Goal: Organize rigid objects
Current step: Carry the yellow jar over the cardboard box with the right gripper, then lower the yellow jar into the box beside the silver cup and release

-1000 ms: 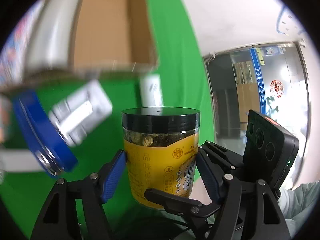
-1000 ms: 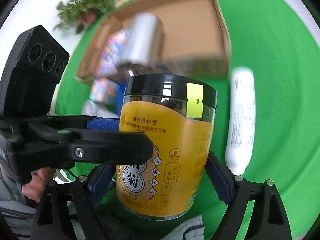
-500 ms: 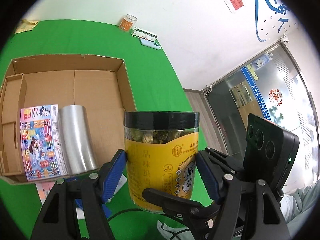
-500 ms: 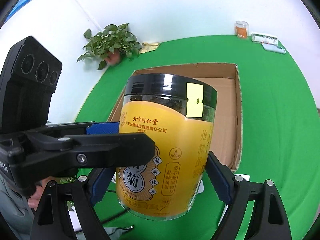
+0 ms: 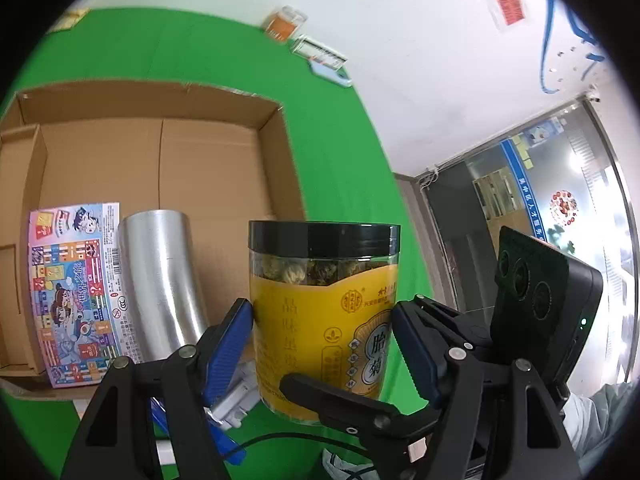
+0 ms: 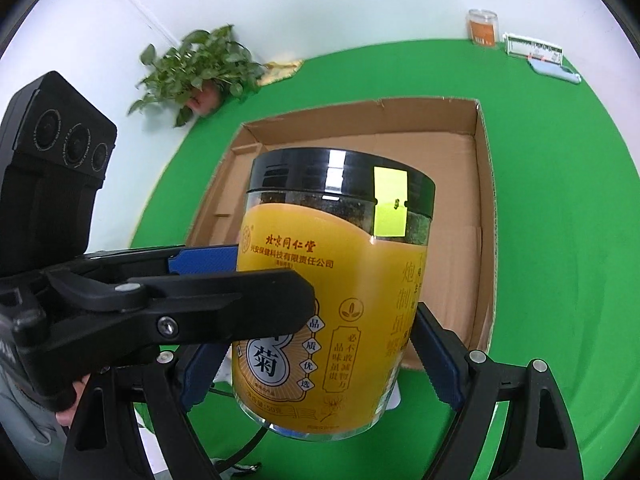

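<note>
Jar point(image 5: 320, 316) held by both hand-held grippers
I see left hand-held gripper point(image 5: 322, 344) & right hand-held gripper point(image 6: 316, 364) both clamped on jar, frame center, above box point(image 6: 484, 240) on green bench point(image 6: 560, 200).

A clear plastic jar point(image 5: 322, 316) with a black screw lid and yellow label, holding dried flowers, stands upright and lifted. In the open cardboard box point(image 5: 224, 168), a shiny metal cylinder point(image 5: 160, 280) lies beside a colourful printed box point(image 5: 76, 292) near the front left corner.
</note>
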Available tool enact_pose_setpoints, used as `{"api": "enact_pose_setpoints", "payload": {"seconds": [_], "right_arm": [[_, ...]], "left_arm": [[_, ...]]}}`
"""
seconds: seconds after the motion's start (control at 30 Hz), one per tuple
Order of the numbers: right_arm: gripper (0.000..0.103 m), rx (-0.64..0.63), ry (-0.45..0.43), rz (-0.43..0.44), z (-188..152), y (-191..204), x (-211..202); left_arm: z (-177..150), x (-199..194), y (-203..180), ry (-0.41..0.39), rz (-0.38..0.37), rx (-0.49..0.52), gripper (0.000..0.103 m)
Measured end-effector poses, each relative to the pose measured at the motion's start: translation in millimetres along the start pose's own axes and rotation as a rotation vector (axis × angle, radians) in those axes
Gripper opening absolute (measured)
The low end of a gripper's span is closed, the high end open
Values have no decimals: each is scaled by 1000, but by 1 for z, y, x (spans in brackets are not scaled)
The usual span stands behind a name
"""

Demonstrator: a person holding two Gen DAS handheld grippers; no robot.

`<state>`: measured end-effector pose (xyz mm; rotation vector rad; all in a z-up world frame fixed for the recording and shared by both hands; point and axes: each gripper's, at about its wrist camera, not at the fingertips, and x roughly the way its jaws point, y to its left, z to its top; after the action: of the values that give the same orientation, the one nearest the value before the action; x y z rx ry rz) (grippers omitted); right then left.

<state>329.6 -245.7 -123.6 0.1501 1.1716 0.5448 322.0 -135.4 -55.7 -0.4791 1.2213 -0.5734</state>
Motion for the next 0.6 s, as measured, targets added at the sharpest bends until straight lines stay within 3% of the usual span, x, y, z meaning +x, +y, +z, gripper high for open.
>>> {"api": "enact_pose_setpoints", "payload": {"seconds": [0.3, 0.6], "right_arm": [[85, 52, 115, -6, 1, -32, 76], [86, 52, 163, -51, 2, -44, 109]], "left_arm": [[1, 49, 35, 102, 52, -54, 71], [-2, 69, 48, 142, 78, -120, 69]]}}
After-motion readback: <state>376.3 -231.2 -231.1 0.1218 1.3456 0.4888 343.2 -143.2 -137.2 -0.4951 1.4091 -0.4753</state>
